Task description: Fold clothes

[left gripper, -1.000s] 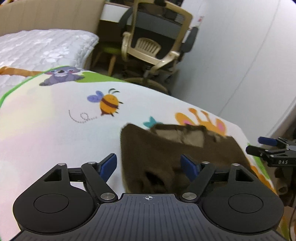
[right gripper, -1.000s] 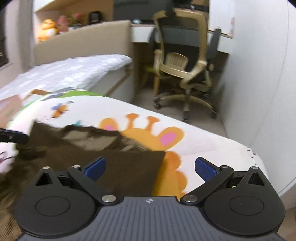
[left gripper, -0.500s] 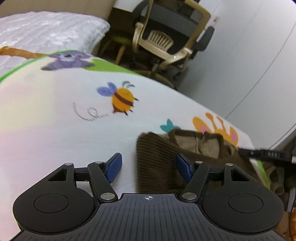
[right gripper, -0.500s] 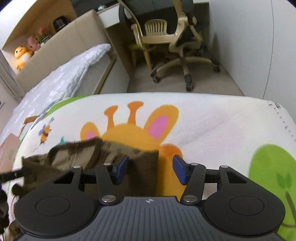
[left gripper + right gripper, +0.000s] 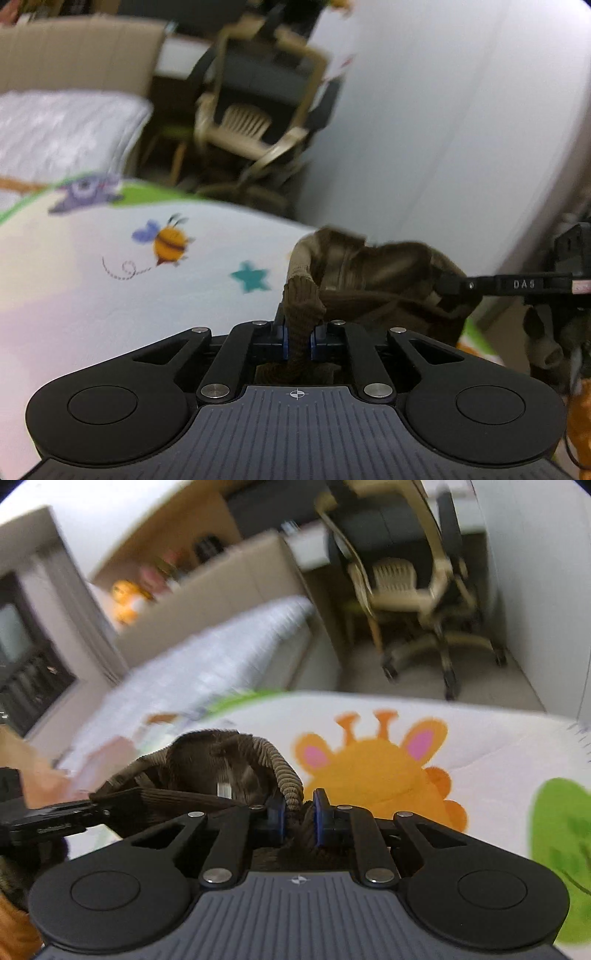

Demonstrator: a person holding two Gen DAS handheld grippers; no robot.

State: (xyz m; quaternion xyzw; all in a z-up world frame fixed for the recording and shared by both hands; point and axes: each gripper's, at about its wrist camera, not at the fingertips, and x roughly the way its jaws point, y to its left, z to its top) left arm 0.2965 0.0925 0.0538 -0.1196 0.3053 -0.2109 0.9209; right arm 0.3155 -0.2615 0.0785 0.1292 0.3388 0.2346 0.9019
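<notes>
A brown corduroy garment (image 5: 373,280) hangs stretched between my two grippers above a cartoon-print mat (image 5: 92,295). My left gripper (image 5: 298,338) is shut on one bunched edge of it. My right gripper (image 5: 298,818) is shut on the other edge, where the garment (image 5: 207,771) bunches up ahead of the jaws. The right gripper's fingers (image 5: 513,285) show at the right of the left wrist view, and the left gripper's fingers (image 5: 51,819) show at the left of the right wrist view. The garment's lower part is hidden behind the gripper bodies.
The mat (image 5: 480,746) has bee, star and giraffe pictures. A bed with a white quilt (image 5: 62,136) lies behind it. An office chair (image 5: 413,590) stands by a desk and a white wall (image 5: 461,110). The mat's edge runs along the floor.
Both grippers have shut on the brown garment's edges and lifted it off the mat. The views have tilted up and blurred with the motion.
</notes>
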